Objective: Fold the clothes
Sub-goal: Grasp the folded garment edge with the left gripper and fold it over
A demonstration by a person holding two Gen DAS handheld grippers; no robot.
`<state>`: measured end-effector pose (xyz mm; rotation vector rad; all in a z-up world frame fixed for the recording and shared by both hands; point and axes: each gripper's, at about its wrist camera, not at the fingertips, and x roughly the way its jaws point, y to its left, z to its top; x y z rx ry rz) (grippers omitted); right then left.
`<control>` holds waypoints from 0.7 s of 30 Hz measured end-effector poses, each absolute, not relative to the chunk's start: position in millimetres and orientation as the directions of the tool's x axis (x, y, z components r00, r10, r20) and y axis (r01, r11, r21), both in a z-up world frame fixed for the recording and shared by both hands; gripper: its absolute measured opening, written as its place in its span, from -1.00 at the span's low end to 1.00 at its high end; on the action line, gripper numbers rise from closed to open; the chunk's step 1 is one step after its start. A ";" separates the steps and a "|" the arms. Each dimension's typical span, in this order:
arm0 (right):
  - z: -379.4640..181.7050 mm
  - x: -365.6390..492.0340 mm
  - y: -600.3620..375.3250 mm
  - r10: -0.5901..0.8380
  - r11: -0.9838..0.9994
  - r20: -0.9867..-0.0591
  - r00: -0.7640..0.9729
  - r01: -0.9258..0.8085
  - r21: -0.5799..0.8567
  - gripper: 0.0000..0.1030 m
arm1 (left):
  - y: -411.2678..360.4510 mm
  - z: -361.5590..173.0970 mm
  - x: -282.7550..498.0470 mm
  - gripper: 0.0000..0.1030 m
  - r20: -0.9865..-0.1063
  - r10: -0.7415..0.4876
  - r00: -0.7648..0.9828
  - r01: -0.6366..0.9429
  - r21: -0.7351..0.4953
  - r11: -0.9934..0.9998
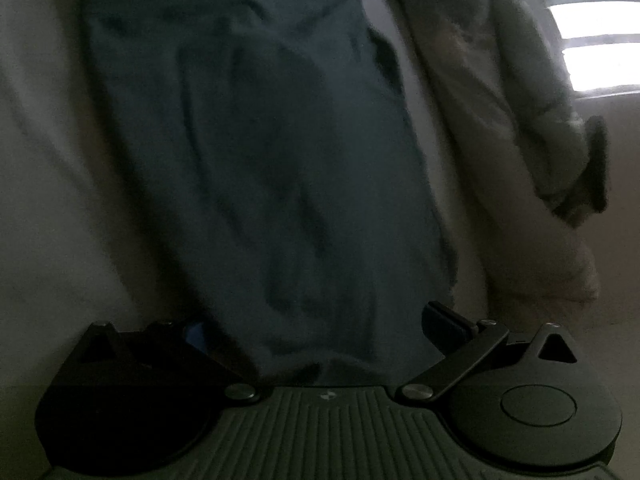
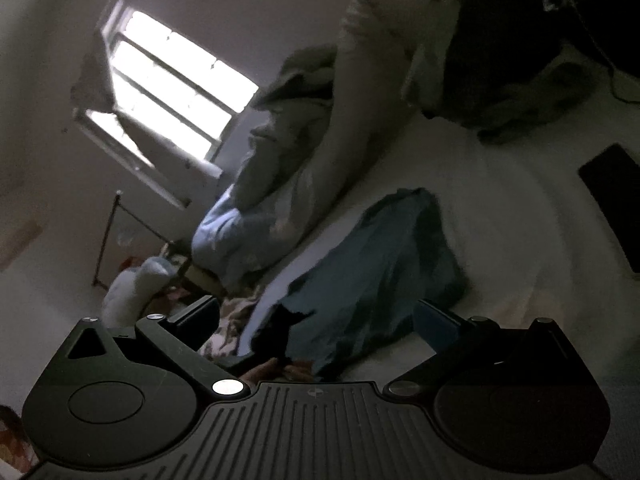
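Both hand-held grippers hang low over a bed covered in a pale sheet (image 1: 48,200), and the light is dim in both views. Seen from the left wrist camera, the left gripper (image 1: 320,328) has its two fingers spread wide, the near edge of a dark teal garment (image 1: 248,152) lying between them; whether either finger touches the cloth cannot be told, since the left finger is lost in shadow. That garment lies flat and lengthwise on the sheet, running away from the camera, with soft wrinkles down its middle. To its right, a bunched grey-beige blanket (image 1: 520,112) runs along the bed, and a bright window (image 1: 592,32) shows in the upper right corner. From the right wrist camera, the right gripper (image 2: 316,320) is likewise spread apart with nothing pinched between its fingers. The teal garment (image 2: 380,264) appears here just ahead of those fingers, partly raised and rumpled, its near edge ragged-looking in the blur. Beyond it sit heaped pale bedding (image 2: 280,184), a lit barred window (image 2: 172,96) on the wall, a dark flat rectangular object (image 2: 616,200) on the sheet at far right, and dark printed clothing (image 2: 560,20) at the top right.
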<state>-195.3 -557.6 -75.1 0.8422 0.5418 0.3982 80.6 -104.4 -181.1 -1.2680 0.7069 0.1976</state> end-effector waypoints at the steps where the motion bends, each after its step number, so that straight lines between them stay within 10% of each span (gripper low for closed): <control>1: -80.0 -191.9 -558.9 0.526 0.613 -0.310 0.792 -0.101 0.784 1.00 | -104.4 -181.4 82.2 1.00 -0.583 -0.242 0.775 -0.505 -0.803 0.317; 21: -215.1 -22.9 -510.1 0.488 0.725 -0.579 0.654 0.065 0.685 0.90 | -81.5 -200.4 80.7 1.00 -0.514 -0.331 0.791 -0.479 -0.858 0.188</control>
